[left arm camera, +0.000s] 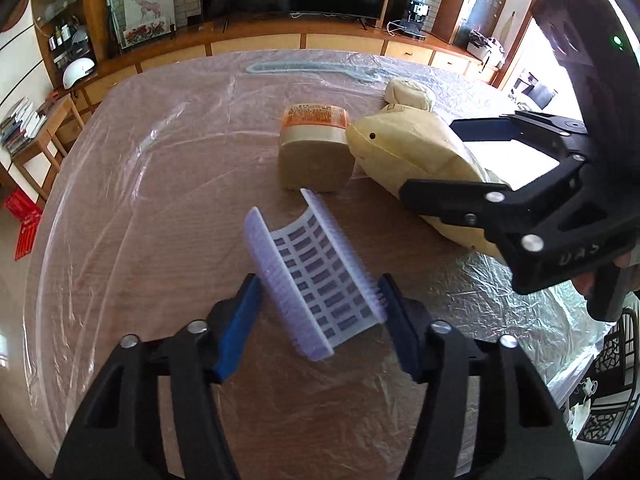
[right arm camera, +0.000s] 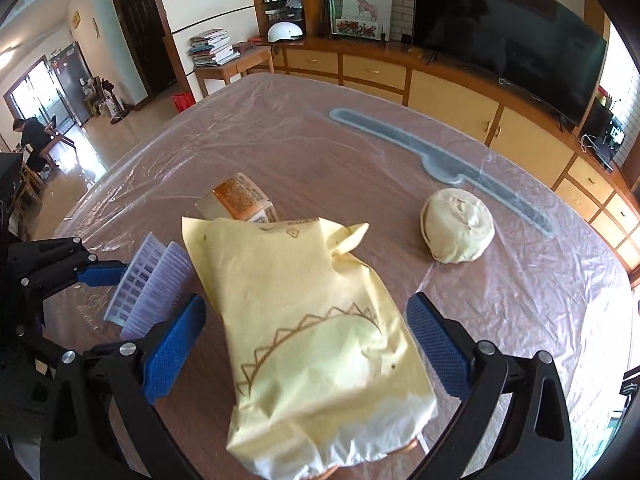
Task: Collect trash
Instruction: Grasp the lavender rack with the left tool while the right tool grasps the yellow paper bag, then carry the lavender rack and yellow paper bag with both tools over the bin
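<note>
Living room behind: wood cabinets, big dark television (right arm camera: 508,36). Desk (left arm camera: 160,208) under crinkled clear plastic sheet. Left to right: lilac ribbed plastic tray (left arm camera: 316,280) tilted, clamped between left tongs (left arm camera: 320,312); orange-labelled packet (left arm camera: 316,148) beyond; yellow paper bag (right arm camera: 312,340) lying flat between right tongs (right arm camera: 304,344), spread wide, not pressing; crumpled paper ball (right arm camera: 458,226) further right. Both tongs angled steeply downward.

Wooden table (right arm camera: 304,152) under clear plastic sheet (right arm camera: 520,300), yellow paper bag (right arm camera: 304,320), crumpled wrapper (right arm camera: 458,226), carton (left arm camera: 314,148)
</note>
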Demonstrator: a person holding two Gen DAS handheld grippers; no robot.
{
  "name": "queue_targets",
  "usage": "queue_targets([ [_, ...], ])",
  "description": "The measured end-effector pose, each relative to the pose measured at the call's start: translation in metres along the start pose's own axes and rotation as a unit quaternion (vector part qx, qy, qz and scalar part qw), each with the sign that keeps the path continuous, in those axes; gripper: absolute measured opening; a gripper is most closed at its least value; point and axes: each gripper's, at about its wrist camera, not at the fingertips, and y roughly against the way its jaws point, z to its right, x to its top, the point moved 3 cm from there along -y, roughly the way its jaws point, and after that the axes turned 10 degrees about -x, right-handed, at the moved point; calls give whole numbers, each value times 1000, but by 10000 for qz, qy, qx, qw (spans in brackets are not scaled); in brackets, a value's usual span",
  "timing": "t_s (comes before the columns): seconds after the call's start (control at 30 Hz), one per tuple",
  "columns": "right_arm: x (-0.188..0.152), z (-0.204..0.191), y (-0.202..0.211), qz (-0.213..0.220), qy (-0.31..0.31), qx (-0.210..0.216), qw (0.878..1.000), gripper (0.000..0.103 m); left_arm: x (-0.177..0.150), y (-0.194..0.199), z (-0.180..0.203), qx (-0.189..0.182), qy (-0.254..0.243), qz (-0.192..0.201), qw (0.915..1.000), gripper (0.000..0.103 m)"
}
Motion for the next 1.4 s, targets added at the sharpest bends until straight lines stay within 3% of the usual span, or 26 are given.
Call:
queue_targets([
  [0.03,0,-1,-1,-13,-6,12,10000,92,0,1,0,-13,-10,-5,10000,56],
  [0.1,2,0,-9,-82,-27,91,9999,72,1,2,-1,-47,1,0,10000,52],
  [0.13,2,1,-10,-116,-71,93,9999,70,1,3,-2,-62,12,6,10000,50],
  [0.17,1,2,-11,-117,-127,120,9998,61,1,4,-3,-89,26,-1,10000,49],
  [0.3,-2,11,-6,-83,-565,430,9974,51,-1,9,-3,-225,40,28,9997,47],
  [0.57,-22,27,26,198,-1377,733,9876,48,3,21,-4,-505,143,149,9985,46],
  [1.0,-58,36,62,386,-2193,956,9702,47,-6,37,9,-591,-61,250,9979,46],
  [1.4,-93,28,97,505,-2526,935,9617,46,-22,56,22,-658,-190,356,9970,46],
])
